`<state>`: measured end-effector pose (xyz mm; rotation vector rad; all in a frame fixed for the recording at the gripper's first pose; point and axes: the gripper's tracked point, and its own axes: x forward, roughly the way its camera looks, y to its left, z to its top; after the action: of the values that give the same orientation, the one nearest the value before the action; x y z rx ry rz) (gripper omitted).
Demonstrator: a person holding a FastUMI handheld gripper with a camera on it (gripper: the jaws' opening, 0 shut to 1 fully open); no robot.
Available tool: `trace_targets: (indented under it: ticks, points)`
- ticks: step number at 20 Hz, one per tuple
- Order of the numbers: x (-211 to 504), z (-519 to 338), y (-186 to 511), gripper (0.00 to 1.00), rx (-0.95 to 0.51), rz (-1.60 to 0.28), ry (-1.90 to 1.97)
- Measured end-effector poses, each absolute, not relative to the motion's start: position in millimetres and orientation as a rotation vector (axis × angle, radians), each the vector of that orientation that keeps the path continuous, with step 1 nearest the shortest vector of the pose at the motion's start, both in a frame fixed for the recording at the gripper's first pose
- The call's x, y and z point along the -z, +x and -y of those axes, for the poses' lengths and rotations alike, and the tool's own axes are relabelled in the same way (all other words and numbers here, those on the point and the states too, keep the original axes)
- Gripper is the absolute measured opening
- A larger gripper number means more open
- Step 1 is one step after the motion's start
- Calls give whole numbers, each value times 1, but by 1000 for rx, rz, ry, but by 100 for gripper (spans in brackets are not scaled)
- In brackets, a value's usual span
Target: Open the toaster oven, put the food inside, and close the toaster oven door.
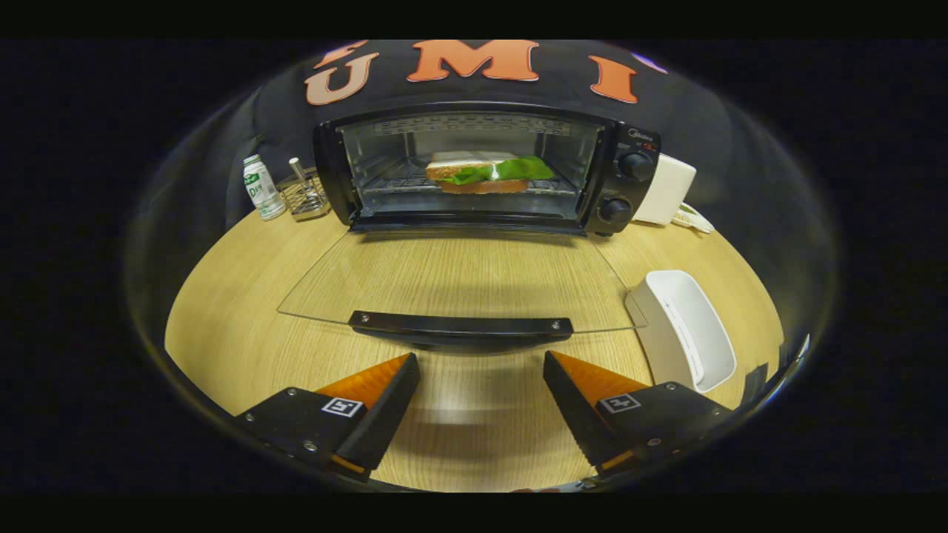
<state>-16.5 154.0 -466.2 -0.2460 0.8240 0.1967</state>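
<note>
A black toaster oven (626, 181) stands at the back of the wooden table (222, 326). Its glass door (459, 285) lies folded down flat toward me, with the black handle (461, 325) at its near edge. On the wire rack inside rests a sandwich (489, 174) with green lettuce between bread slices. My gripper (481, 359) is open, its two fingers spread wide just short of the door handle, with nothing between them.
A white rectangular tray (692, 329) lies right of the door. Left of the oven stand a small bottle (261, 187) and a wire holder (304, 194). A white box (665, 189) sits right of the oven.
</note>
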Motion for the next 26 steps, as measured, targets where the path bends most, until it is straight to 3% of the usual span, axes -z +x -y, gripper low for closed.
trace_targets:
  ticks: [13, 26]
  points:
    - [406, -165, -3, 100, -221, -743, -239]
    - [322, -200, 106, 100, -183, -505, -151]
